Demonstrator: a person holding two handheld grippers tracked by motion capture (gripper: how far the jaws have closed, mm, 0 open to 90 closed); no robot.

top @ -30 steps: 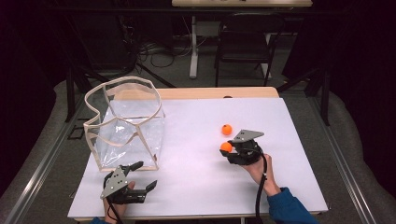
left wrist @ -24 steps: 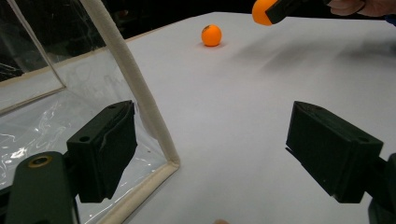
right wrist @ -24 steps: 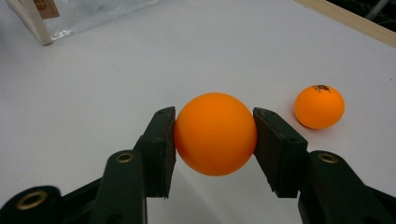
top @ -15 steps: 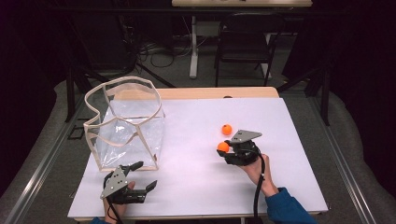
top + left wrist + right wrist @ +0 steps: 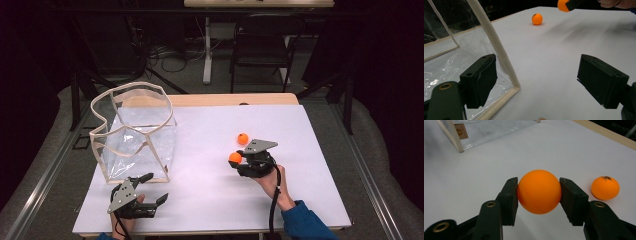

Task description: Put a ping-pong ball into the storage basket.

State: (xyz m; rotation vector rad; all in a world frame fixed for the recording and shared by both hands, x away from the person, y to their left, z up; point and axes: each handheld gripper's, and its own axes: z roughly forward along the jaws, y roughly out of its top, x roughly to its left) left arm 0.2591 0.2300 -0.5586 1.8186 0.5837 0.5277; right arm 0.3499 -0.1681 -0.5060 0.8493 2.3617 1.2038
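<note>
My right gripper (image 5: 239, 161) (image 5: 539, 192) is shut on an orange ball (image 5: 539, 191) (image 5: 235, 157), held a little above the white table (image 5: 210, 150); both pads press its sides. A second orange ball (image 5: 243, 138) (image 5: 605, 187) (image 5: 537, 19) lies on the table just beyond it. My left gripper (image 5: 152, 189) (image 5: 536, 82) rests at the table's front left with its jaws wide open and nothing between them, right beside the near corner of a clear plastic bag with a cream rim (image 5: 135, 135) (image 5: 491, 37). The held ball (image 5: 563, 5) also shows far off in the left gripper view.
The clear bag stands open on the table's left half. A wooden strip (image 5: 235, 99) runs along the table's far edge. Beyond the table stand a dark chair (image 5: 262, 45) and cables on the floor.
The right gripper with its ball has shifted slightly left and toward the front. The left gripper has kept still.
</note>
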